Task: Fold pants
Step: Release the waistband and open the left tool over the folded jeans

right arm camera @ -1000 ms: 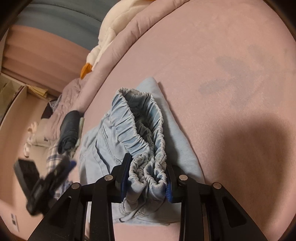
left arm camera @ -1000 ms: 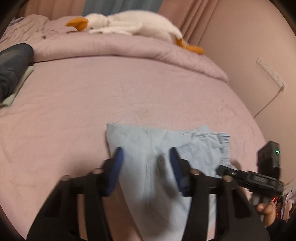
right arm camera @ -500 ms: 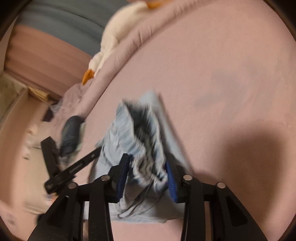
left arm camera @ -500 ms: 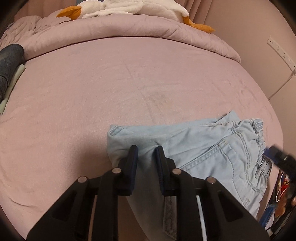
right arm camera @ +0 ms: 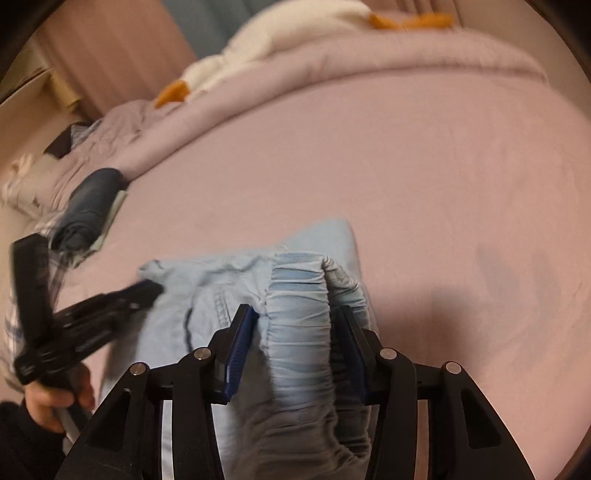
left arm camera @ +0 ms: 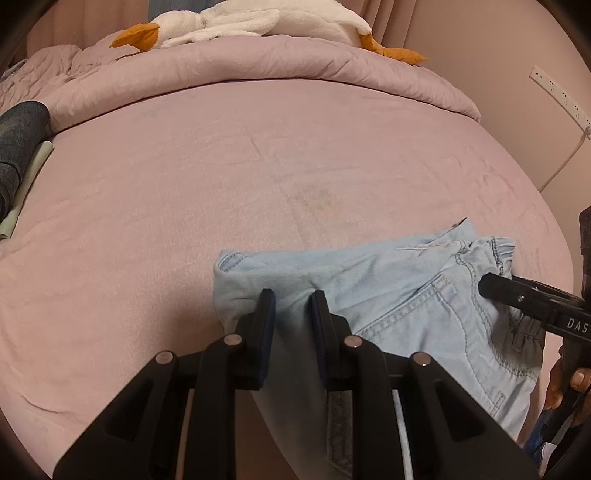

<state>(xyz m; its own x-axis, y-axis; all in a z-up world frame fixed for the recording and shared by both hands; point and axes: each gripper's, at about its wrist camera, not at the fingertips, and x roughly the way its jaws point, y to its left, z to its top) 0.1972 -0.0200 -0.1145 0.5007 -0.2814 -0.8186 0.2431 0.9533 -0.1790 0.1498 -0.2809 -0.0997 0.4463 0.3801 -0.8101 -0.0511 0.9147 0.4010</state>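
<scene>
the folded light blue denim pants (left arm camera: 413,295) lie at the near right of the pink bed (left arm camera: 221,177). the left gripper (left arm camera: 291,306) has its jaws nearly closed, pinching the folded leg edge. the right gripper (right arm camera: 295,325), jaws half open, brackets the gathered elastic waistband (right arm camera: 299,295); whether its pads press is unclear.

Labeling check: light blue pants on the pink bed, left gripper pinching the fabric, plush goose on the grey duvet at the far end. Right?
One error: the duvet under the plush goose is pink, not grey, as the left wrist view shows. The rest holds: light blue pants on the pink bed, left gripper pinching the fabric.
</scene>
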